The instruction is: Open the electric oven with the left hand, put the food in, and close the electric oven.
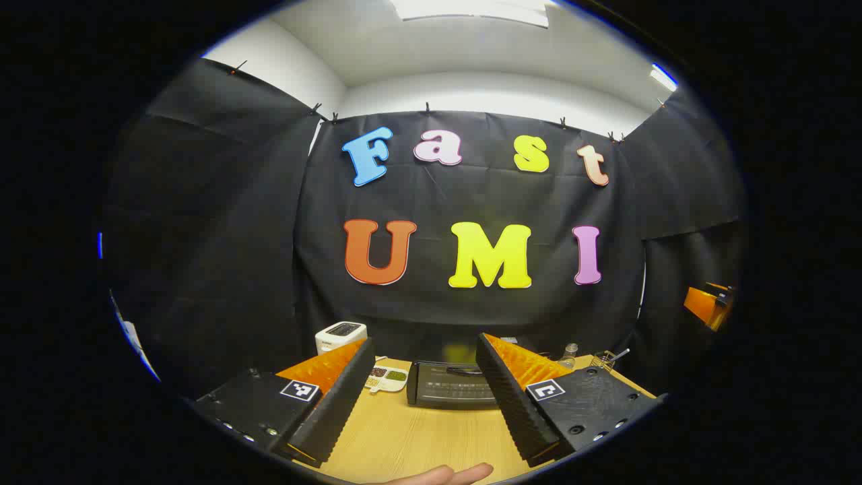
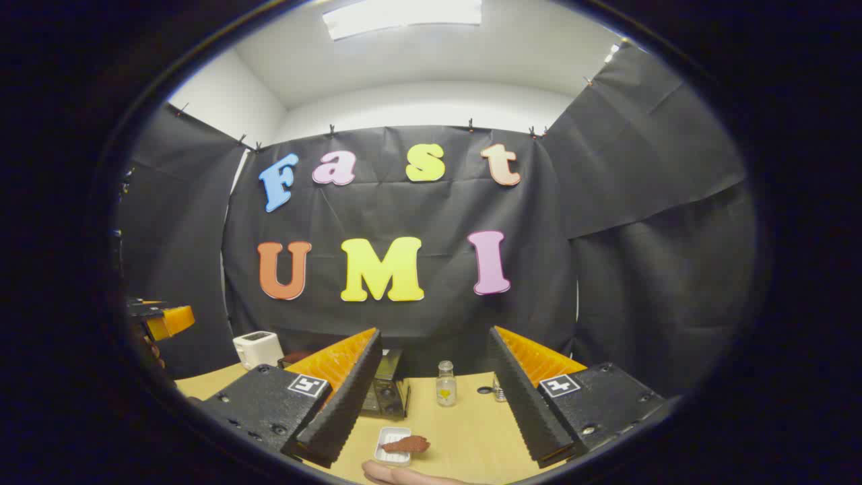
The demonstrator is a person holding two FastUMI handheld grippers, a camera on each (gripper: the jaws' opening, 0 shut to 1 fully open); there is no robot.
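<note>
1. The electric oven (image 1: 452, 385) sits dead ahead of the left tongs (image 1: 425, 397), framed in the gap between their two fingers, well apart from them across bare bench (image 1: 411, 438). Its door is closed and faces the tongs.

2. The oven's long axis, and the dark handle bar (image 1: 465, 370) near the top of the door, run crosswise to the line of the left tongs; a straight reach forward would likely meet the handle square on.

3. The left tongs stand wide and hold nothing, levelled just above the bench. A fingertip (image 1: 444, 475) of the person shows at the lower edge beneath them.

4. In the right gripper view the oven (image 2: 385, 389) lies forward and to the left of the right tongs (image 2: 434, 404), partly hidden behind their left finger. By that reckoning the left tongs are the better placed for the door, as the task asks.

5. The food (image 2: 407, 444), a reddish-brown piece, rests on a small white tray (image 2: 393, 448) on the bench, just ahead of and between the fingers of the right tongs, nearer their left finger. The right tongs are the nearer pair to it.

6. The right tongs also stand wide and empty, held level and low. Part of a hand (image 2: 404, 475) shows at the bottom edge.

7. Beyond the right tongs stands a small glass bottle (image 2: 445, 382); a white toaster (image 1: 341, 336) sits ahead and left of the left tongs, beside a small dish (image 1: 387, 377) of divided compartments. Neither lies on the straight path to the oven door.

8. The task appears to be at its opening step: door shut, food not yet lifted.
</note>
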